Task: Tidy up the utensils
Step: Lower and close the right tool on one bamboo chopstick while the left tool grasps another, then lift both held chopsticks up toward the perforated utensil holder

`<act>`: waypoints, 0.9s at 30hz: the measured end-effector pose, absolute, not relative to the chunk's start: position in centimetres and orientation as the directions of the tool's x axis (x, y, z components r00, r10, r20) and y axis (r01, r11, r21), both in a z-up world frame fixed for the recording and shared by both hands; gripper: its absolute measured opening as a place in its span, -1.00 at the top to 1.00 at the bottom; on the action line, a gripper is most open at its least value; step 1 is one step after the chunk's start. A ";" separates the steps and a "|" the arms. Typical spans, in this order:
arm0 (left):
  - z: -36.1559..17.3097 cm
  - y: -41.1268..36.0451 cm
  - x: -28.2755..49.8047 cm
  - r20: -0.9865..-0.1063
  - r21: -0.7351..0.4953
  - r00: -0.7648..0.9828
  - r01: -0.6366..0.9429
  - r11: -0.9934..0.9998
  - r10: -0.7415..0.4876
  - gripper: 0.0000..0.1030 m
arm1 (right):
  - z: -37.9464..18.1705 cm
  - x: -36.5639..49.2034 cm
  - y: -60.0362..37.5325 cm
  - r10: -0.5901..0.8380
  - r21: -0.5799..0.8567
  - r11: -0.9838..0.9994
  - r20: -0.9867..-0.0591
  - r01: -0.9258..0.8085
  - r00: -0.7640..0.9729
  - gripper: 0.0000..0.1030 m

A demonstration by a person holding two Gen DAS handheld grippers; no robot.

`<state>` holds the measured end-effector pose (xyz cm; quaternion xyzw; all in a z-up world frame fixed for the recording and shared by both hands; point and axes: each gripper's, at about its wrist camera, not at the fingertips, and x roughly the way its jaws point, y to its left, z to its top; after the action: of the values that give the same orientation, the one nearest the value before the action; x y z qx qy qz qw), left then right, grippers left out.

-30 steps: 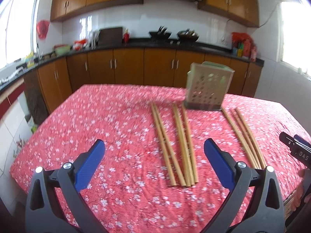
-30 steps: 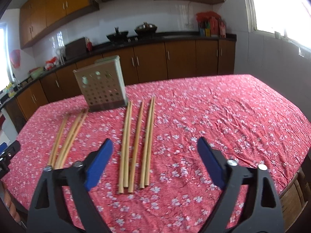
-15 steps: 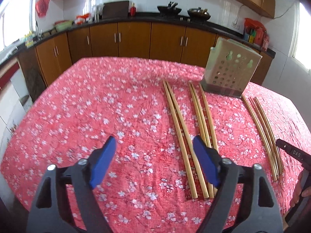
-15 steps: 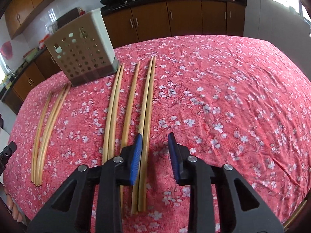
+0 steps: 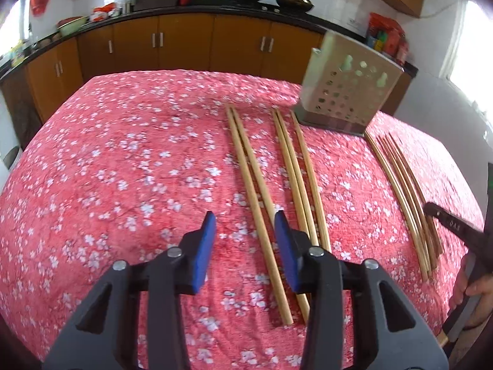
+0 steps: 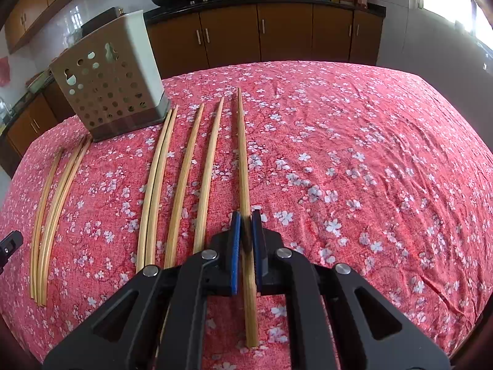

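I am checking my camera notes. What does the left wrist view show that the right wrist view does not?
Only the left wrist view: the left tool, whose jaws have just been closing, not yet gripping the chopstick pair between them, and a hand at the right edge.
Only the right wrist view: the right tool shut on one chopstick.
Both: the perforated chopstick holder, a loose chopstick bundle and the red floral tablecloth.

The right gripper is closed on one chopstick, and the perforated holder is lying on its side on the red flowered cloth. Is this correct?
Not quite. The perforated holder is standing upright on the red flowered cloth, not lying on its side; the right wrist view shows this. The rest holds: the right gripper is closed on one chopstick.
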<state>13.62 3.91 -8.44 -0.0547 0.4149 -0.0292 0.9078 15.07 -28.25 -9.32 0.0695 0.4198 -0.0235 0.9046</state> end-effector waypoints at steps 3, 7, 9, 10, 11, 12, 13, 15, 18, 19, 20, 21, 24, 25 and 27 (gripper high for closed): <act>-9.1 3.4 14.3 -0.776 -0.112 0.623 0.018 0.994 -0.099 0.41 | -9.5 14.9 -28.1 0.013 0.102 0.990 -0.760 0.099 0.650 0.84; -9.9 3.1 14.8 -0.797 -0.101 0.596 0.027 0.995 -0.097 0.66 | -9.7 14.6 -28.1 0.011 0.099 0.990 -0.759 0.098 0.651 0.83; -10.1 3.0 15.0 -0.799 -0.074 0.597 0.024 0.997 -0.073 0.77 | -9.6 14.5 -28.0 0.008 0.095 0.991 -0.759 0.098 0.651 0.83; -10.1 3.1 15.2 -0.799 -0.076 0.597 0.020 0.997 -0.073 0.81 | -9.8 14.9 -27.8 0.009 0.095 0.991 -0.758 0.097 0.652 0.82; -10.2 3.4 15.7 -0.800 -0.081 0.596 0.017 0.997 -0.075 0.81 | -9.9 14.9 -27.7 0.008 0.091 0.991 -0.758 0.094 0.653 0.82; -10.2 3.7 16.0 -0.800 -0.080 0.596 0.014 0.997 -0.072 0.82 | -9.9 15.0 -27.6 0.007 0.086 0.992 -0.757 0.089 0.653 0.82; -10.2 4.0 16.6 -0.800 -0.066 0.597 0.006 0.998 -0.057 0.83 | -9.9 15.2 -27.6 0.008 0.081 0.993 -0.758 0.081 0.653 0.83; -10.2 4.5 17.7 -0.799 -0.052 0.601 -0.005 0.999 -0.038 0.84 | -10.0 15.8 -27.6 0.009 0.077 0.994 -0.759 0.076 0.651 0.83; -10.2 5.1 19.3 -0.792 -0.046 0.610 -0.012 0.999 -0.029 0.84 | -10.1 17.5 -28.2 0.000 0.086 0.991 -0.755 0.099 0.656 0.84; -10.2 5.2 19.7 -0.789 -0.043 0.613 -0.010 0.999 -0.028 0.84 | -10.1 17.9 -28.5 0.000 0.094 0.990 -0.754 0.108 0.657 0.84; -10.2 5.3 20.0 -0.786 -0.040 0.618 -0.008 0.999 -0.026 0.84 | -10.2 18.3 -28.8 0.001 0.105 0.987 -0.753 0.118 0.658 0.84; -10.3 5.5 20.2 -0.780 -0.042 0.625 -0.005 0.999 -0.030 0.84 | -10.2 18.7 -29.0 0.001 0.113 0.985 -0.753 0.127 0.658 0.84; -10.3 6.1 20.0 -0.771 -0.081 0.634 -0.003 0.997 -0.060 0.84 | -10.3 19.4 -29.4 0.008 0.130 0.982 -0.751 0.136 0.660 0.84; -10.2 6.2 20.0 -0.770 -0.098 0.634 -0.005 0.995 -0.072 0.84 | -10.4 19.4 -29.4 0.010 0.132 0.982 -0.751 0.135 0.660 0.84; -10.2 6.7 19.8 -0.767 -0.128 0.635 -0.008 0.992 -0.094 0.84 | -10.4 19.5 -29.4 0.013 0.134 0.982 -0.751 0.134 0.660 0.84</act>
<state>19.81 6.65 -10.22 -0.0599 0.4264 -0.0238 0.9022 19.54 -29.42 -10.43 0.0893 0.4108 -0.0335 0.9067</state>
